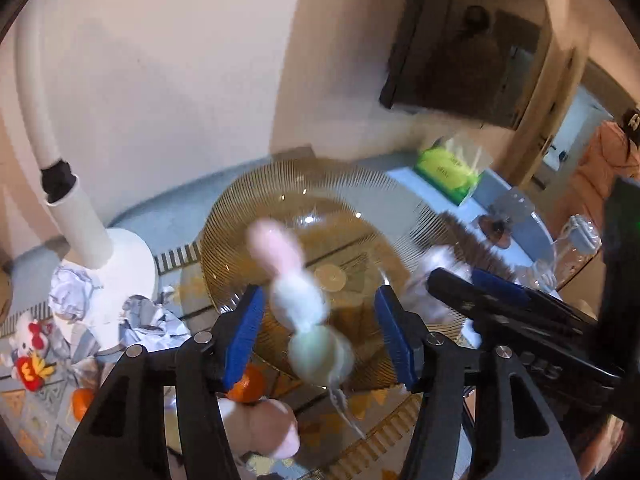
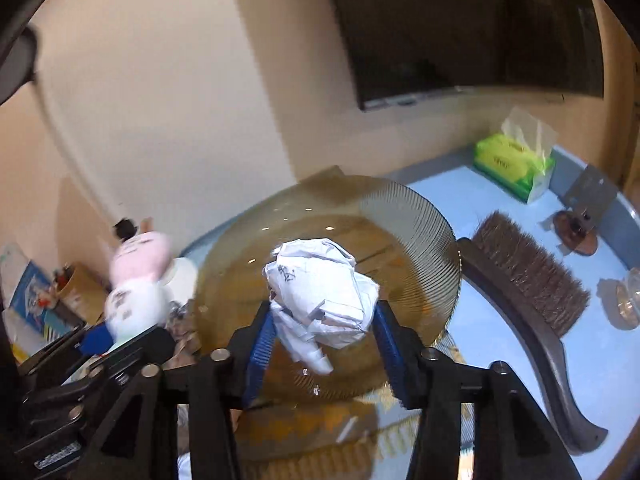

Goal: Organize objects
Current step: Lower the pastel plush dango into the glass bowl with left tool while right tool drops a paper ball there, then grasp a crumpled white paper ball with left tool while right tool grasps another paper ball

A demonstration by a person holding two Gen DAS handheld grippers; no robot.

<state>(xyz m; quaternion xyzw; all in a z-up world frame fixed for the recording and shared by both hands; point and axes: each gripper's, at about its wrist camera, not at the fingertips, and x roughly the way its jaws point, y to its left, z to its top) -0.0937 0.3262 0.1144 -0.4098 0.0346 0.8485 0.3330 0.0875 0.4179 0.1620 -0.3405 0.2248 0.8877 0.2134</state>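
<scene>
Over a cluttered blue table [image 2: 500, 216], my right gripper [image 2: 324, 320] holds a crumpled paper ball [image 2: 320, 280] clamped above the amber glass plate [image 2: 420, 236], while my left gripper [image 1: 320, 320], fingers spread, has a blurred plush toy [image 1: 304, 300] between them, grip uncertain.

Showing dark handwritten marks on the crumpled paper ball [image 2: 320, 296], too smeared for reading. Bearing blurred lettering on the green tissue pack [image 2: 510, 160], not legible either. Carrying a yellow "M"-like sign on the small plush's red body [image 1: 29, 372].
</scene>
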